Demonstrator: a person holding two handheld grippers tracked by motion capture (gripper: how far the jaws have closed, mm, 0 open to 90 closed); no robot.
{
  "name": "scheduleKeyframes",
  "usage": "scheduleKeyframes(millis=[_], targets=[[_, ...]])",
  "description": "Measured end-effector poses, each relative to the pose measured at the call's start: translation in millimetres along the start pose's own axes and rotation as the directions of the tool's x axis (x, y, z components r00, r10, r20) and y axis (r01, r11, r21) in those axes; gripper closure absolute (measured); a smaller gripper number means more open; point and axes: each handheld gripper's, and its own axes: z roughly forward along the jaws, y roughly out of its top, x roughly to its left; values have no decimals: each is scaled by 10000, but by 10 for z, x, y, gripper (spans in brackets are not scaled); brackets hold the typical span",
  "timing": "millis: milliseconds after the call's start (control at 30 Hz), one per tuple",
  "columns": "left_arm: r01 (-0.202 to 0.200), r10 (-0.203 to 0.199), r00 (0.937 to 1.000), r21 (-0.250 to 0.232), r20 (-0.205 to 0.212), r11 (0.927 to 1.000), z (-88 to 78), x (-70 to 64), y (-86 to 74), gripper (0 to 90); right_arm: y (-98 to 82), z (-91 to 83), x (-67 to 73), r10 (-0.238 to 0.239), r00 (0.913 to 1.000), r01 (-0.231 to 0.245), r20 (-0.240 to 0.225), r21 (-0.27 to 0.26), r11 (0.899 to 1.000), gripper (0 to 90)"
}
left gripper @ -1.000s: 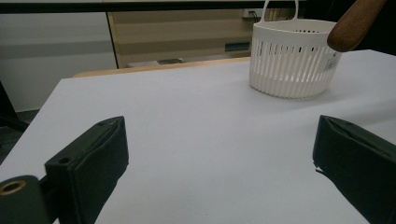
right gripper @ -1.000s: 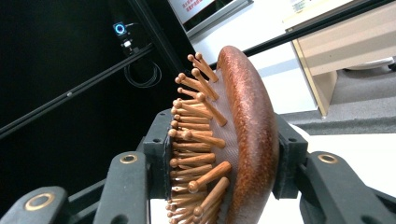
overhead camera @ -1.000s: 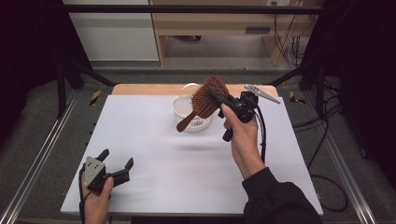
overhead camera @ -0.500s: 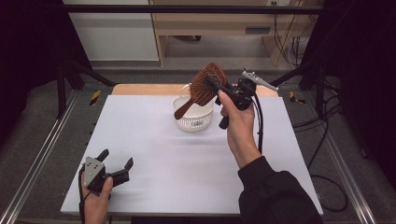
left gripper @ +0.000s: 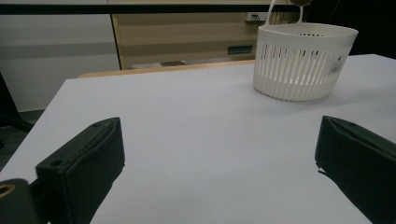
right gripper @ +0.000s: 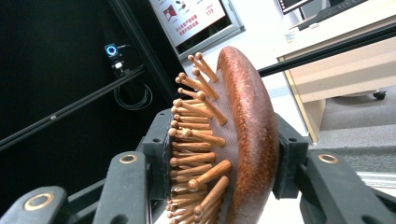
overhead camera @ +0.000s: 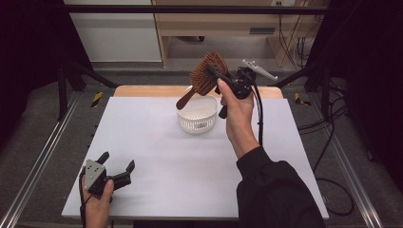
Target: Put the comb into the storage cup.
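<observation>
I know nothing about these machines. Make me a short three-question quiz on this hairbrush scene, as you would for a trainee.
1. True or false: the right gripper clamps the brown wooden hairbrush by its head.
2. Which way does the brush handle point? A) down toward the white slotted plastic basket B) straight up
3. Fill in: the left gripper rests with its jaws ____ on the white table.

Key: 1 true; 2 A; 3 open.
</observation>
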Motion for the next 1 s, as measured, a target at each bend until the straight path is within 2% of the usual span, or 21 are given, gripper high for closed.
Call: scheduleKeyframes(millis=[367,533,1000], targets=[[88,-88,9999,-4,72,10000,10,1,-4,15,56,122,-29,-73,9999,75,157,-173,9998,516],[59,-59,9999,-20,116,10000,11,-4,-3,15,57,169,-103,-87,9995,95,317,-223,9997,516],[44,-43,9998,-14,209,10000,17,-8,-7,19,51,185,-218,-215,9975,227,672,-178,9996,516]])
